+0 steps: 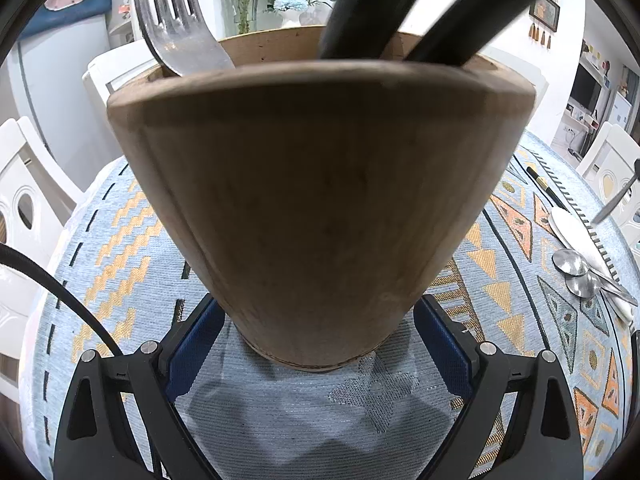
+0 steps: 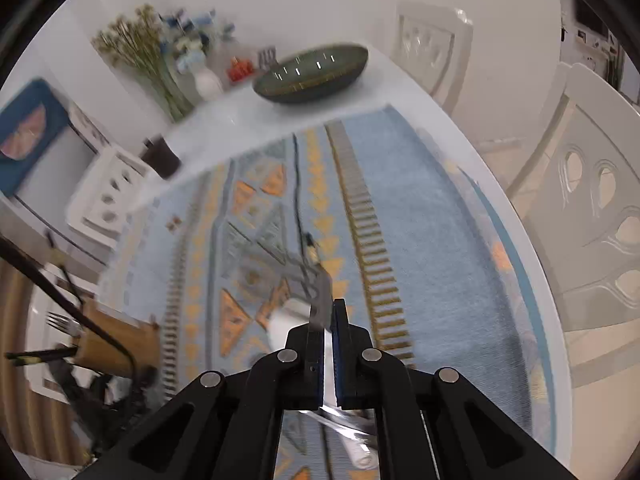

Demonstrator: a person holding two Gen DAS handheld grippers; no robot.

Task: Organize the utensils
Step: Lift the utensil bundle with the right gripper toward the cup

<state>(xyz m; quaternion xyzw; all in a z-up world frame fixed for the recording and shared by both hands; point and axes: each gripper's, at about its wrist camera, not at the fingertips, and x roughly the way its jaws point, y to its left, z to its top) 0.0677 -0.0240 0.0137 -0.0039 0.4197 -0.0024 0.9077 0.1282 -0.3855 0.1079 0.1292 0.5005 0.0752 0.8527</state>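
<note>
The wooden utensil holder (image 1: 320, 208) stands on the patterned tablecloth (image 1: 120, 240), clasped low between the left gripper (image 1: 320, 344) pads, a fork (image 1: 180, 32) at its eleven o'clock rim. Two spoons (image 1: 576, 272) lie at three o'clock. The right gripper (image 2: 329, 320) is clamped shut on a flat metal utensil handle (image 2: 322, 300).

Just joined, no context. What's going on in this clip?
A person is sorting cutlery with two handheld grippers. The left gripper stands around the base of a wooden utensil holder, which already holds a fork and dark handles. The right gripper is shut on a metal utensil handle above the patterned tablecloth. Spoons remain on the table.
</note>
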